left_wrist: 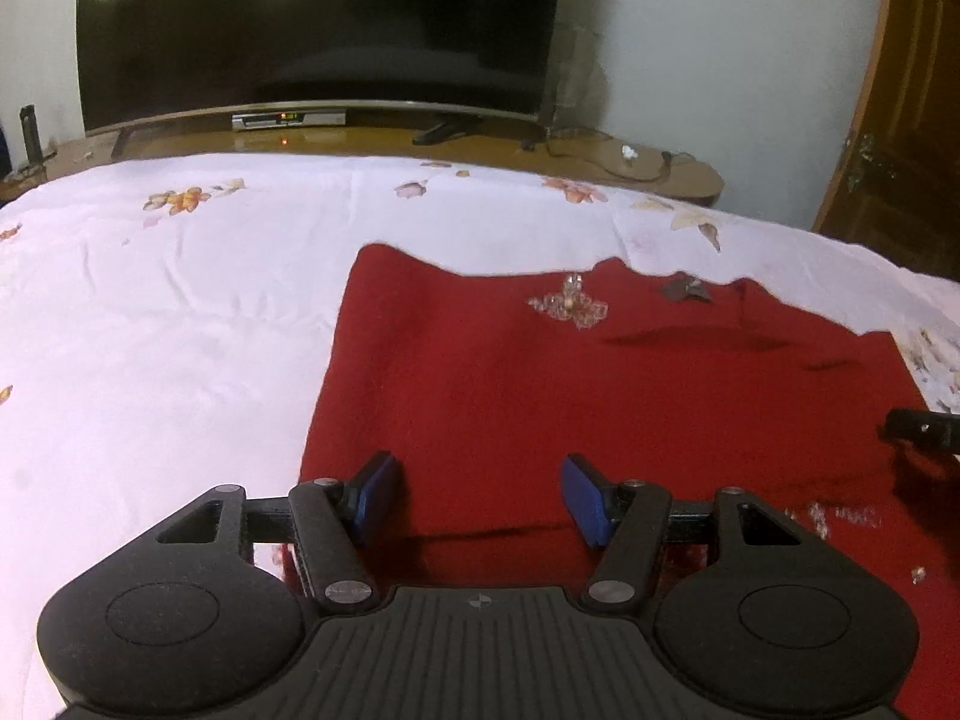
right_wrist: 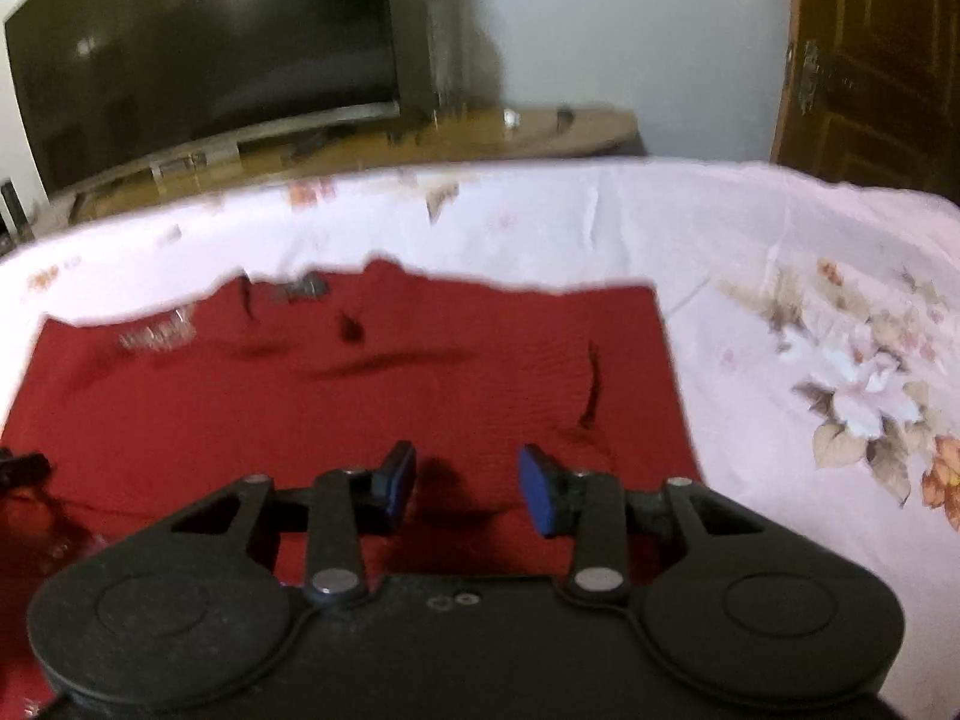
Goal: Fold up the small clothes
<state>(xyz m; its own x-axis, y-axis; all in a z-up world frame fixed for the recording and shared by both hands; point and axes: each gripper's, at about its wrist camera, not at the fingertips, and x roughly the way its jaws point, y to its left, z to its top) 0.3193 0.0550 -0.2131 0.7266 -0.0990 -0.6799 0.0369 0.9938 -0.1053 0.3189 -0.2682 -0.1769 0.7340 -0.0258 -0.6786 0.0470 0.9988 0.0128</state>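
Floral white bedsheet (left_wrist: 180,312): red garment (left_wrist: 540,396), spread flat, sequin-trimmed, lies beneath left gripper (left_wrist: 480,498) and right gripper (right_wrist: 467,483), both spread wide, empty.

Dark television (left_wrist: 318,24) on wooden stand (left_wrist: 600,165)

Matt red knitted cloth garment (left_wrist: 600,396), finely ribbed, with clear glinting bead trim (left_wrist: 567,303) at upper centre. Smooth white floral cotton bedsheet (left_wrist: 180,312), faintly creased, at left. Matt black plastic left gripper (left_wrist: 480,495) with ridged grip plate, blue rubbery pads (left_wrist: 375,495), dull metal pivot pins. Glossy black television screen (left_wrist: 312,24) over polished wooden cabinet top (left_wrist: 384,141), upper frame. Varnished brown wooden door (right_wrist: 870,60), upper right.
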